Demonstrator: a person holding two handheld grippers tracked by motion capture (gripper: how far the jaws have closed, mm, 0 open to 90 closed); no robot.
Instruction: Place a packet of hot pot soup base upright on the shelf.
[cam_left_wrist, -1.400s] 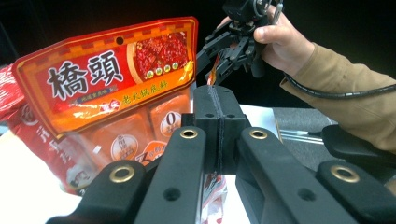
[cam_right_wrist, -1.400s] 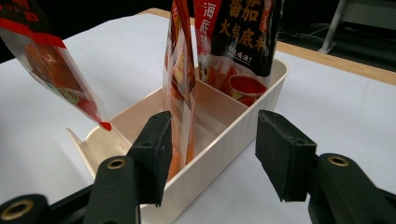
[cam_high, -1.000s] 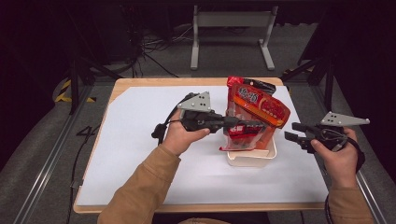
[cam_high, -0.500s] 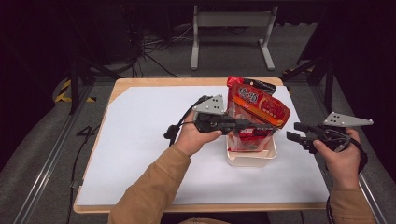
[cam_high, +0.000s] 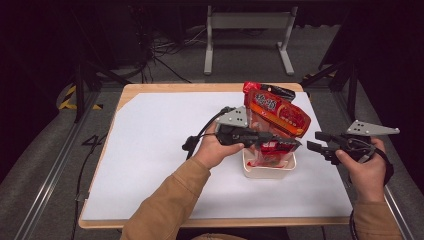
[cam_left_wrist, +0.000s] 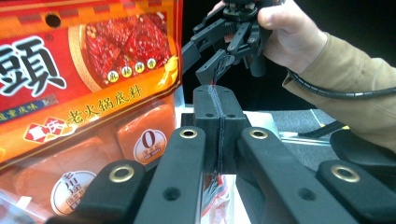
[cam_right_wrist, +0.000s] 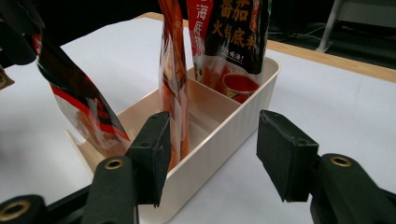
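In the high view, a cream box (cam_high: 268, 169) is seen on the white-covered counter (cam_high: 150, 165), toward its right side. Red sauce packets are stood in the box, and the front red packet (cam_high: 272, 150) is gripped at its edge by the left gripper (cam_high: 292, 144), held level over the box. The right gripper (cam_high: 316, 141) is held just beside the box on its right, apart from it, with nothing between its parted jaws.

In the left gripper view, the jaws are seen clenched together on a thin strip of packet edge (cam_left_wrist: 215, 184). A large red and orange packet (cam_left_wrist: 84, 84) is seen just to the left, and the right gripper (cam_left_wrist: 212, 49) is seen farther off, in a hand (cam_left_wrist: 289, 32).

In the right gripper view, the box (cam_right_wrist: 219, 135) is seen divided into compartments. A thin packet (cam_right_wrist: 173, 79) is stood upright in the middle, a dark packet (cam_right_wrist: 229, 42) at the far end, and a packet (cam_right_wrist: 77, 102) is tilted at the near end. The jaws are spread, released.
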